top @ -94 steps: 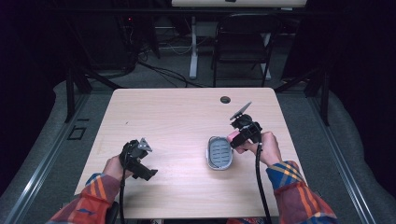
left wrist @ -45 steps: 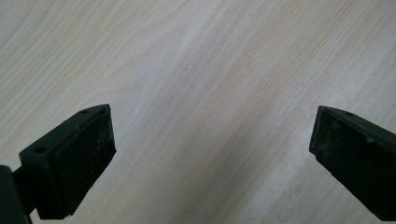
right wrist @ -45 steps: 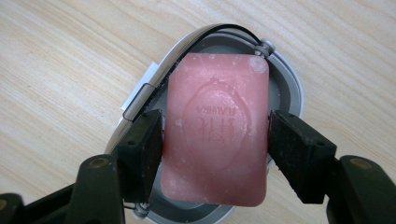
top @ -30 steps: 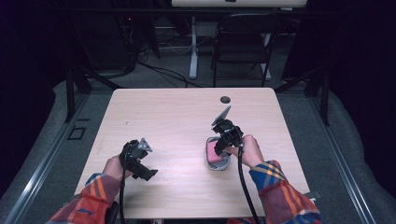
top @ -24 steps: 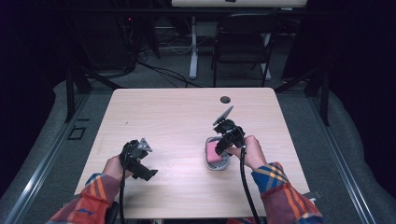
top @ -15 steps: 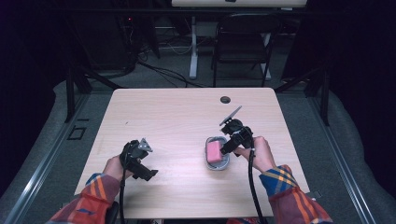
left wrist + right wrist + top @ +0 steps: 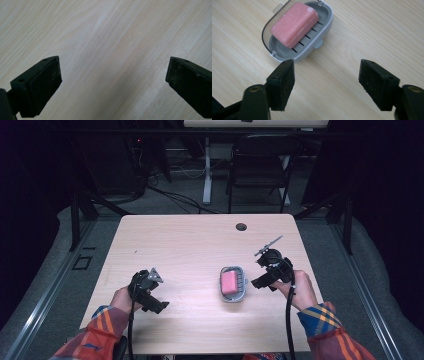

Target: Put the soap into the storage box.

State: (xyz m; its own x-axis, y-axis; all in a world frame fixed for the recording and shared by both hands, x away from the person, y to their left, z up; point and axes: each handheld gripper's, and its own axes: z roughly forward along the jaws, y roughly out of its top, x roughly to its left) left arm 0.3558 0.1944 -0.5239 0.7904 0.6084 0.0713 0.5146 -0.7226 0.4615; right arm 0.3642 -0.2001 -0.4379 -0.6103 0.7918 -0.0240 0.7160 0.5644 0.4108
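Observation:
A pink bar of soap [image 7: 230,282] [image 7: 294,24] lies in a grey soap dish [image 7: 242,290] [image 7: 322,27] on the wooden table [image 7: 200,245], right of centre. My right gripper [image 7: 259,282] [image 7: 325,83] hovers just right of the dish, open and holding nothing, its jaws pointing toward the dish. At the front left my left gripper [image 7: 156,305] [image 7: 112,85] is open wide over bare wood with nothing between its jaws.
A small dark cable hole [image 7: 241,226] sits near the table's far edge. Behind the table stand a black chair [image 7: 260,165] and a white desk leg [image 7: 206,175] on the grey floor, with cables trailing.
The pink soap now lies in the dish, which was bare at first. My right gripper was over the dish, then let go and drew back to the right. The left gripper has stayed put.

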